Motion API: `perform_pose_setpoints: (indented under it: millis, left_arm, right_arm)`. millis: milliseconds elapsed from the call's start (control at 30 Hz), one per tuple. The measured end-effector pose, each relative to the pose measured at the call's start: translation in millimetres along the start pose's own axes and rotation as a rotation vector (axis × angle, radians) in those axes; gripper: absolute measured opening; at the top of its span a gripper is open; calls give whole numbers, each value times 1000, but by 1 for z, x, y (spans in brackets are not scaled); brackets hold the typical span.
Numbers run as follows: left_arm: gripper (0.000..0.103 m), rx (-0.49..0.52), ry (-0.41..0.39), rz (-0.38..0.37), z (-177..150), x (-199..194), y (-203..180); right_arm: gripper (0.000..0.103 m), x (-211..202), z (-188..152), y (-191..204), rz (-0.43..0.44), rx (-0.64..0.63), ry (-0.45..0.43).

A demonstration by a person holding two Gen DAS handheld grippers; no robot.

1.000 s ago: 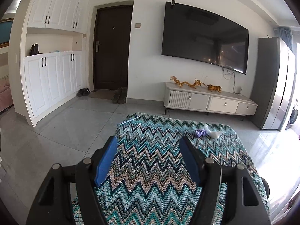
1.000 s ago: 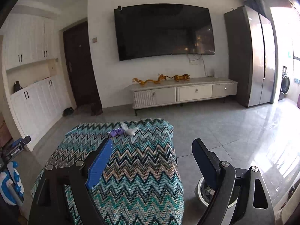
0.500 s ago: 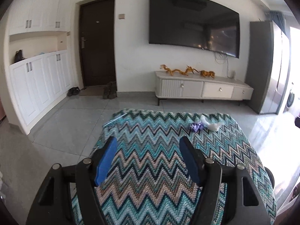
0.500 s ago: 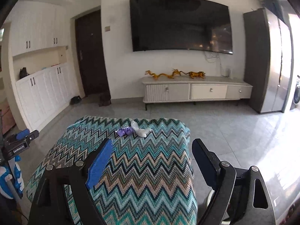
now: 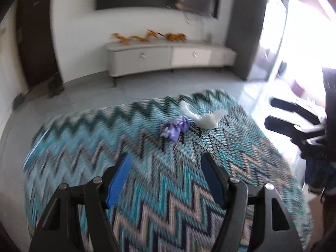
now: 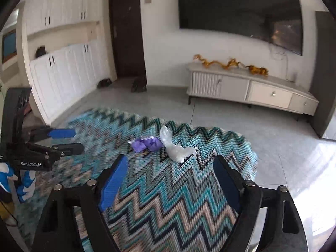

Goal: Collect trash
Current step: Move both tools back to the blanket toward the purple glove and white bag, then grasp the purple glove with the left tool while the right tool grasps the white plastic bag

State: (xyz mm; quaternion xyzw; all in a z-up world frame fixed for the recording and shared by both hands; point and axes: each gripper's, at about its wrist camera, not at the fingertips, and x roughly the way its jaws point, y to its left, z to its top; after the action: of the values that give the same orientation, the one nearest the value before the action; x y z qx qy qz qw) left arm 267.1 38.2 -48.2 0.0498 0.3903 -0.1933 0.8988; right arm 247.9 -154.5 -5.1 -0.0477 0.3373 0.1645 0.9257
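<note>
A crumpled purple wrapper (image 5: 176, 127) and a clear crumpled plastic bag (image 5: 202, 116) lie side by side on a table covered with a zigzag cloth (image 5: 168, 199). My left gripper (image 5: 166, 161) is open and empty, just short of the wrapper. In the right wrist view the wrapper (image 6: 147, 144) and the bag (image 6: 175, 147) lie ahead of my right gripper (image 6: 170, 163), which is open and empty. The left gripper also shows in the right wrist view (image 6: 65, 139), and the right gripper in the left wrist view (image 5: 277, 111).
A white TV cabinet (image 6: 250, 88) with gold dragon figures stands against the far wall under a large TV (image 6: 239, 14). White cupboards (image 6: 63, 77) and a dark door (image 6: 128, 35) are at the left. A grey fridge (image 5: 245, 33) stands at the right. Tiled floor surrounds the table.
Both grippers have moved forward and tilted down toward the wrapper and bag, which now lie much closer. The left view has swung right and is blurred. Both stay open.
</note>
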Motion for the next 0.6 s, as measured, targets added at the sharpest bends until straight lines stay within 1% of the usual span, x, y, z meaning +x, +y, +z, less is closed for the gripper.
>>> perform_pose_setpoints:
  millis: [67,167,233,333,433,500,533,567,600]
  left_arm:
    - [67,43,17,-9,9,25,-7]
    - [67,73,39,-38,21,62,-12]
    - [67,90,43,-52,25,76,-12]
    - [67,109,59,-85,28,93,-12]
    - [66,119,83,-98,27,106,-12]
    - [59,116,99,-116,28,114,-11]
    - [48,116,108,-122,27,116,-11]
    - [38,117,122,-128,26,119,-12]
    - [34,118,129,-130,25,121,-12]
  right_arm:
    - [75,31,4,-6,16,-23,31]
    - [70,68,7,-15,35,-39,72]
    - [69,87,9,-22,54,-38,93]
    - [69,113,12,-33,110,-9,113]
    - [68,130,13,-37,153,17,130]
    - [63,141,13,-38,189,33,154]
    - [62,146,11,-37,206,37,170]
    - [58,151,10,-36,210,36,185]
    - [51,154,8,-35,214,37,199]
